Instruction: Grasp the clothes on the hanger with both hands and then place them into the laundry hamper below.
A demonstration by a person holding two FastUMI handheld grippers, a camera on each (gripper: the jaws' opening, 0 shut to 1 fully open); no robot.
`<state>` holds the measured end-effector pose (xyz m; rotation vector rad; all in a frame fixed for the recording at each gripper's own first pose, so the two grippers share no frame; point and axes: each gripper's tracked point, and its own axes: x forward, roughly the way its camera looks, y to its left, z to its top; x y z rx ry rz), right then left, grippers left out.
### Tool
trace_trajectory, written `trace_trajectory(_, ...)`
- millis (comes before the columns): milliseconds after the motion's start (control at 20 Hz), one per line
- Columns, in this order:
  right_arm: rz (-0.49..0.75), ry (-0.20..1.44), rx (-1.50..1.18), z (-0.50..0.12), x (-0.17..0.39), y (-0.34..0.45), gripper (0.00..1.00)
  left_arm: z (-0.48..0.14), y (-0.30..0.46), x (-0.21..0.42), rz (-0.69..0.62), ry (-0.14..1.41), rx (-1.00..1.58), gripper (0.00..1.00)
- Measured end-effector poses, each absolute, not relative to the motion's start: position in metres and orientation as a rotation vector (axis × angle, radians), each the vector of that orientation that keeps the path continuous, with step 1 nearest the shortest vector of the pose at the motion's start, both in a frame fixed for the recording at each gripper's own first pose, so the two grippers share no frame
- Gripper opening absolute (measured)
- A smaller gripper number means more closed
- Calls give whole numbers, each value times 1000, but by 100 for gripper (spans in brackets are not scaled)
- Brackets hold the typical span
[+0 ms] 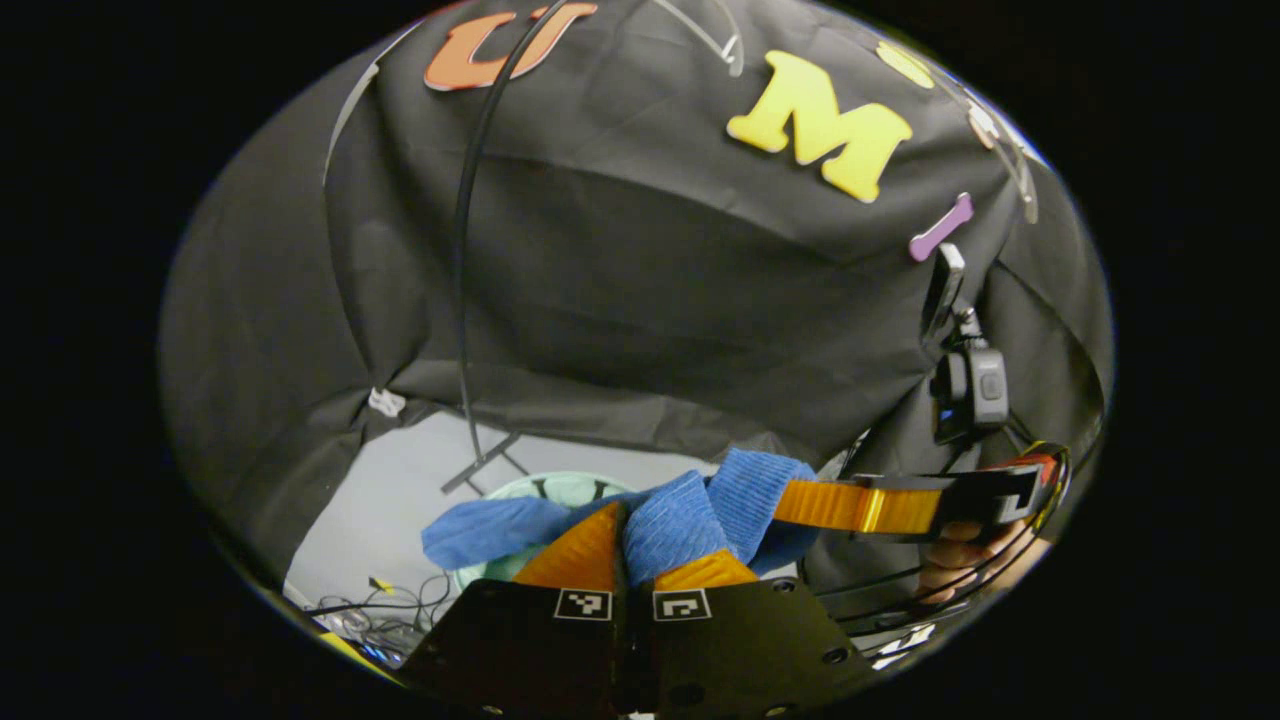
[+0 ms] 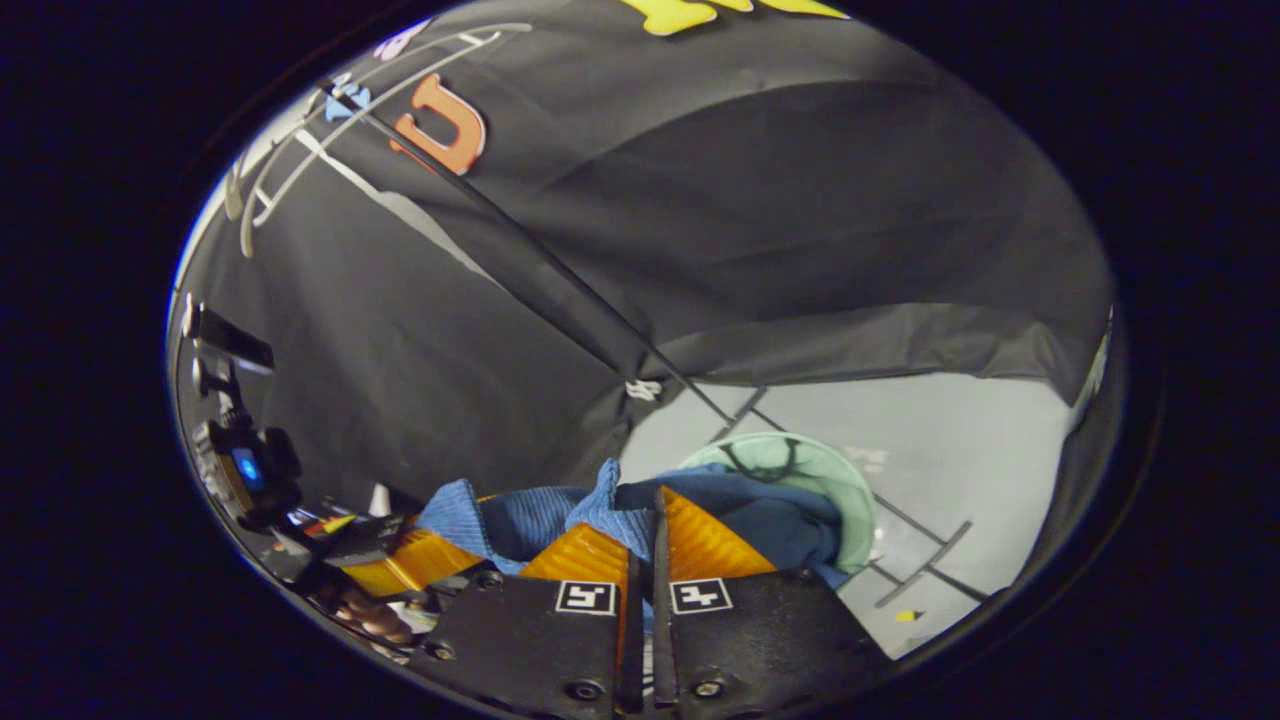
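Observation:
A blue ribbed garment [image 1: 690,510] hangs bunched between both grippers, above the pale green hamper [image 1: 570,490]. In the left gripper view my left gripper [image 1: 650,537] is shut on a fold of it, and the right gripper [image 1: 800,503] reaches in from the right with its tip in the cloth, a hand [image 1: 960,560] behind it. In the right gripper view my right gripper [image 2: 640,522] is shut on the garment [image 2: 530,520], while the left gripper [image 2: 410,560] holds its far end. The hamper [image 2: 830,480] sits on the floor just beyond.
The rack's thin black pole [image 1: 465,250] rises from feet on the grey floor [image 1: 400,500] behind the hamper. A pale hanger [image 2: 290,150] hangs up high. A small camera on a mount [image 1: 968,385] stands at the right. Loose cables [image 1: 380,612] lie on the floor.

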<state>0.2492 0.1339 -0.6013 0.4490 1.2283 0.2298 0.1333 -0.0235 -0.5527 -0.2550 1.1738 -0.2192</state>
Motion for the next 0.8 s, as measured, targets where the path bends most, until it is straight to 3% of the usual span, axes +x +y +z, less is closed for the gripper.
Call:
trace_trajectory(100,204,1279,361,-612,239,127,10,-555,-35,123,-233,1232,-229,3)
trace_trajectory(200,218,1280,328,-599,237,124,22,-562,-35,119,-239,1275,-186,5)
trace_trajectory(300,227,1258,341,-589,235,124,37,-563,-34,117,-246,1292,-168,19)
trace_trajectory(350,231,1243,345,-581,237,123,53,-561,-33,117,-245,1291,-168,31)
trace_trajectory(400,225,1225,335,-573,243,119,57,-559,-34,120,-244,1280,-171,36)
trace_trajectory(450,219,1200,319,-570,248,116,72,-554,-32,124,-240,1265,-171,44)
trace_trajectory(500,207,1177,297,-567,254,114,75,-546,-27,129,-239,1247,-172,53)
trace_trajectory(600,187,1126,264,-569,258,113,77,-525,-23,138,-237,1206,-169,87)
trace_trajectory(650,180,1099,248,-559,259,109,77,-514,-18,140,-234,1188,-159,87)
trace_trajectory(700,172,1071,231,-547,260,105,77,-503,-12,141,-232,1167,-147,99)
trace_trajectory(750,169,1041,217,-530,258,102,77,-493,-8,141,-227,1145,-133,91)
trace_trajectory(800,170,999,212,-511,258,103,77,-480,-4,144,-224,1123,-122,92)
